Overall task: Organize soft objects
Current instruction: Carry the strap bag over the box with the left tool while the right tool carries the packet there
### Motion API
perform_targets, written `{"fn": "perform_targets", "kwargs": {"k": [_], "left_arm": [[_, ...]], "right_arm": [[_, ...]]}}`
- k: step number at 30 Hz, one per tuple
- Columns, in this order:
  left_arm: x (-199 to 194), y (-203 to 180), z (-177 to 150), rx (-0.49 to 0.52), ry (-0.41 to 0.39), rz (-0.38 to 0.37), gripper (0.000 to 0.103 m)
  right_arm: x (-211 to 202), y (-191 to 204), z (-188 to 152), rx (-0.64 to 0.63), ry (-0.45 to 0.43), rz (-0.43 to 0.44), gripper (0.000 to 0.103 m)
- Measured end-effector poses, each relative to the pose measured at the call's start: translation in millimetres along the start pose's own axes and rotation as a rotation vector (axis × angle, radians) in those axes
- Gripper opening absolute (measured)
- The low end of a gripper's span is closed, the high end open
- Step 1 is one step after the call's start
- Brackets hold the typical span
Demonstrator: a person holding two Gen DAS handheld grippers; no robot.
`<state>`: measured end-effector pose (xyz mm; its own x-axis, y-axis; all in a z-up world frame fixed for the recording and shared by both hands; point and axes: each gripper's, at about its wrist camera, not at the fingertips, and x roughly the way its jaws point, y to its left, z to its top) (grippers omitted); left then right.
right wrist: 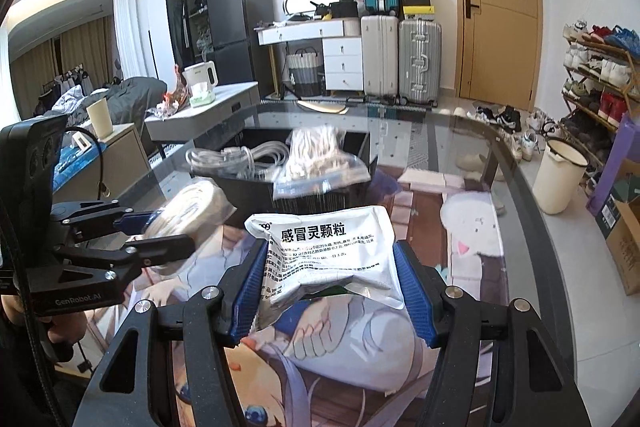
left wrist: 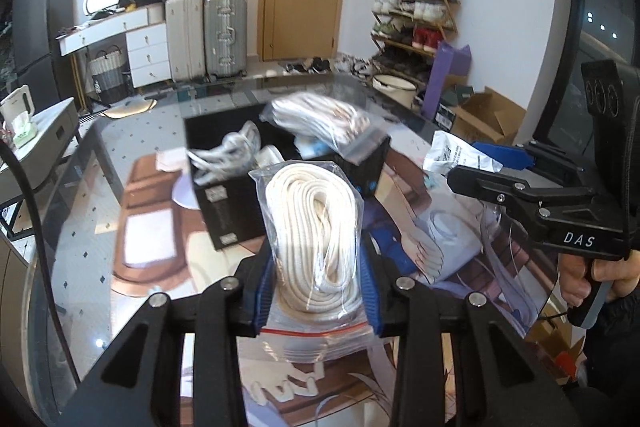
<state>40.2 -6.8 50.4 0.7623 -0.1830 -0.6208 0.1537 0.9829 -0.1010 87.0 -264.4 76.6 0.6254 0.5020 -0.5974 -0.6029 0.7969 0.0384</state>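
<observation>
Rope bag (left wrist: 316, 227), a zip pouch of coiled white cord, sits clamped between the pads of the left tongs (left wrist: 316, 291), gripped low near the red seal with most of the coil standing free above the pads. Foil packet (right wrist: 332, 255), silver with printed text, is clamped crosswise in the right tongs (right wrist: 332, 291), pads pressing its two side edges, its top end free ahead of them. Both loads appear clear of the glass table (right wrist: 460, 147), held in front of the black box (left wrist: 228, 199).

Box contents: a bundle of grey cable (right wrist: 240, 157) at the left, and a second rope bag (right wrist: 320, 155) lying half over the near rim, blurred.

Risks, as judged:
- Slick plastic around a heavy coil; a grip this low may let the bag slide or tip forward out of the pads.
- Packet is puffy and creased; the squeeze may make it pop sideways out of the pads.
- The second rope bag overhangs the rim; a nudge from either load could tip it out onto the table.
- The two tongs work close together towards one box; a collision is possible if both approach at once.
- Box looks fairly full; added items may not settle inside.
</observation>
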Motion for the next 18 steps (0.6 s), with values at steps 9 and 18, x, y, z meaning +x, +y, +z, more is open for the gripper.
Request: {"fn": "perform_targets", "kwargs": {"k": [9, 18], "left_arm": [[-15, 28, 22, -0.032, -0.065, 0.046, 0.035], [-8, 44, 43, -0.041, -0.089, 0.061, 0.035]], "right_arm": [[8, 19, 22, -0.066, -0.036, -0.007, 0.063], [29, 32, 44, -0.118, -0.033, -0.007, 0.063]]}}
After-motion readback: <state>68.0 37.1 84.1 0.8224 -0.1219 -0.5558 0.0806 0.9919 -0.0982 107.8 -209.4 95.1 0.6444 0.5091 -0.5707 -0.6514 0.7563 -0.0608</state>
